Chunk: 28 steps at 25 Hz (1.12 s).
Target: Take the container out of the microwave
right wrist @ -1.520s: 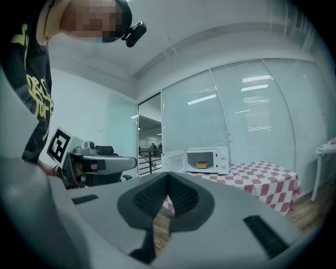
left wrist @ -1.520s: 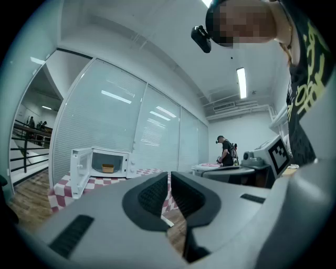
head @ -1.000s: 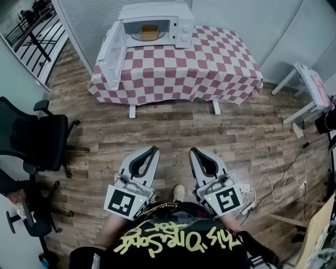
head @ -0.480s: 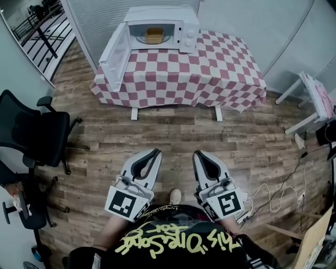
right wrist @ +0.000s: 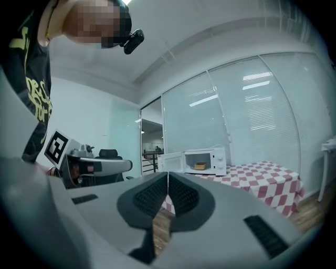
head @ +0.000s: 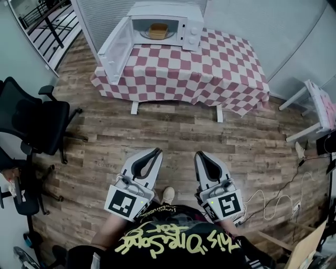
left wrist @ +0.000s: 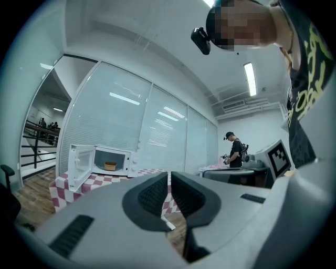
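A small tan container (head: 158, 31) sits inside a white microwave oven (head: 168, 9), whose door (head: 116, 48) stands swung wide open on the left. The microwave stands at the far left corner of a surface draped in a red-and-white checked cloth (head: 210, 68). The grey left gripper (head: 156, 152) and the grey right gripper (head: 198, 154) are side by side over the wood-plank floor (head: 173, 128), well apart from the surface and pointing towards it. The left gripper's fingers are closed together with nothing between them, and so are the right gripper's. A black office chair (head: 37, 126) stands on the floor at the left.
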Tool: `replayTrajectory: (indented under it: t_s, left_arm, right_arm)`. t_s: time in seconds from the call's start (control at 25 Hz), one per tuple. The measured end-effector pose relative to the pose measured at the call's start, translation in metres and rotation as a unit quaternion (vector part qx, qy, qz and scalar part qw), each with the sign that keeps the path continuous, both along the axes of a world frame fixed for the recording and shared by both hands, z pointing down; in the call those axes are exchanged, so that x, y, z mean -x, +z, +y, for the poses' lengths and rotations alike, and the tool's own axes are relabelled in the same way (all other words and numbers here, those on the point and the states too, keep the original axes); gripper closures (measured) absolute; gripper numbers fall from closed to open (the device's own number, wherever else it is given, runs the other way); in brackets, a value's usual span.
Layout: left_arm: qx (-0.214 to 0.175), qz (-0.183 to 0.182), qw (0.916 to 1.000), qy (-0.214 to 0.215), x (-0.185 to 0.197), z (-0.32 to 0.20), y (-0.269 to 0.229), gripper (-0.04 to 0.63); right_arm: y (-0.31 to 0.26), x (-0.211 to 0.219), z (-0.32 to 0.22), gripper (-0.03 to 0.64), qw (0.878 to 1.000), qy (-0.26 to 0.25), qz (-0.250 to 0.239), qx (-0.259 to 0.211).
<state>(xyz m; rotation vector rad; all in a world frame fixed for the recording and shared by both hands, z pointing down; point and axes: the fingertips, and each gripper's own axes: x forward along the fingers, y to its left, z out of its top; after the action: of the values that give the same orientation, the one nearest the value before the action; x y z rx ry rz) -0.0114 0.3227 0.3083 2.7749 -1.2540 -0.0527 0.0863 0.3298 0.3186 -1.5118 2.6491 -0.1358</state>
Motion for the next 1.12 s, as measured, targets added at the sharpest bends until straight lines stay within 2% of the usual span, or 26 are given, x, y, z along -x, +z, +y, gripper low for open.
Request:
replayTrajectory:
  t_s: [0.24, 0.52, 0.72, 0.84, 0.96, 1.12]
  left_arm:
    - [0.01, -0.006, 0.9998, -0.013, -0.003, -0.004, 0.004, 0.572]
    - [0.007, -0.005, 0.9999, -0.008, -0.003, -0.031, 0.007, 0.572]
    - [-0.004, -0.003, 1.0, 0.004, 0.0, -0.072, 0.001, 0.572]
    - [-0.012, 0.003, 0.9999, 0.01, 0.0, -0.101, -0.005, 0.572]
    - [-0.016, 0.002, 0.9997, 0.016, 0.003, -0.128, -0.01, 0.572]
    - [-0.017, 0.001, 0.9997, 0.018, 0.015, -0.165, -0.016, 0.572]
  right_arm:
    - [0.007, -0.006, -0.006, 0.606, 1.0, -0.011, -0.007, 0.011]
    - [0.01, -0.005, -0.033, 0.606, 1.0, -0.006, -0.007, 0.006]
    - [0.006, -0.008, -0.067, 0.606, 1.0, 0.007, 0.005, 0.005]
    - [0.012, -0.009, -0.093, 0.606, 0.999, 0.013, 0.02, 0.023]
    - [0.002, -0.003, -0.123, 0.606, 1.0, 0.018, 0.008, 0.002]
    - [-0.005, 0.01, -0.159, 0.606, 1.0, 0.018, 0.006, -0.001]
